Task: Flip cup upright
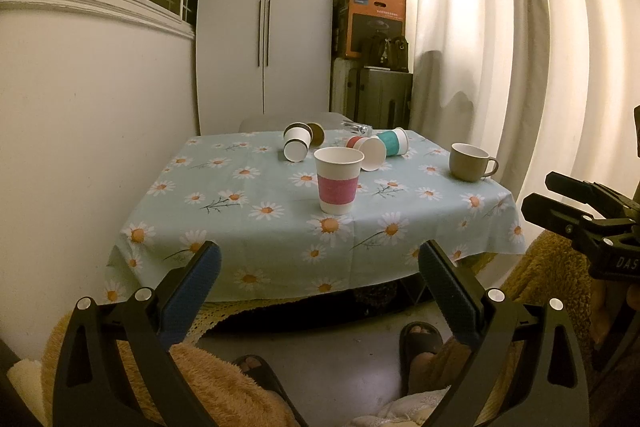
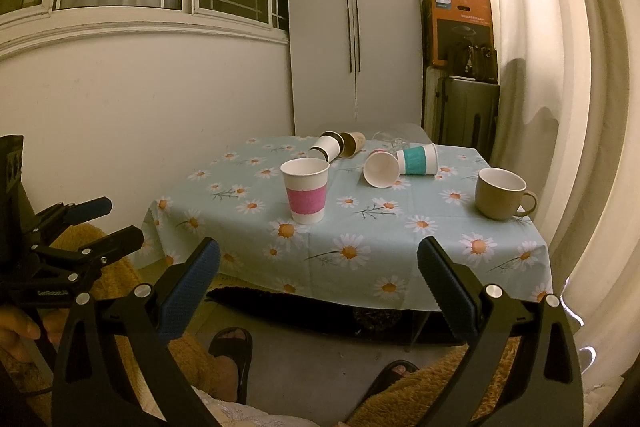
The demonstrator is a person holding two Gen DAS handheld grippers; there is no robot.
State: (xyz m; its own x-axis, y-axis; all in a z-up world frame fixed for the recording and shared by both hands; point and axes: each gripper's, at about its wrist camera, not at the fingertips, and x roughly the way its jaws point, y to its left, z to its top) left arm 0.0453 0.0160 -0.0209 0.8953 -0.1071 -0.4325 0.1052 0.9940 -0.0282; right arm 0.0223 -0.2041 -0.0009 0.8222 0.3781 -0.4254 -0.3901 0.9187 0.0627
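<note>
A paper cup with a pink band (image 1: 338,181) (image 2: 306,190) stands upright near the table's front. Behind it several paper cups lie on their sides: a white one with dark rims (image 1: 297,143) (image 2: 327,146), a brown one (image 1: 316,133) (image 2: 352,143), a red-banded one with its mouth toward me (image 1: 367,151) (image 2: 382,169), and a teal-banded one (image 1: 394,142) (image 2: 418,159). My left gripper (image 1: 320,261) is open and empty, short of the table's front edge. My right gripper (image 2: 319,259) is open and empty too, also off the table.
A beige mug (image 1: 470,162) (image 2: 502,193) stands upright at the table's right. A clear glass (image 1: 356,127) lies at the back. The daisy tablecloth (image 1: 248,203) (image 2: 400,247) hangs over the edges. Wardrobe, stacked boxes and curtain stand behind; my feet in sandals are below.
</note>
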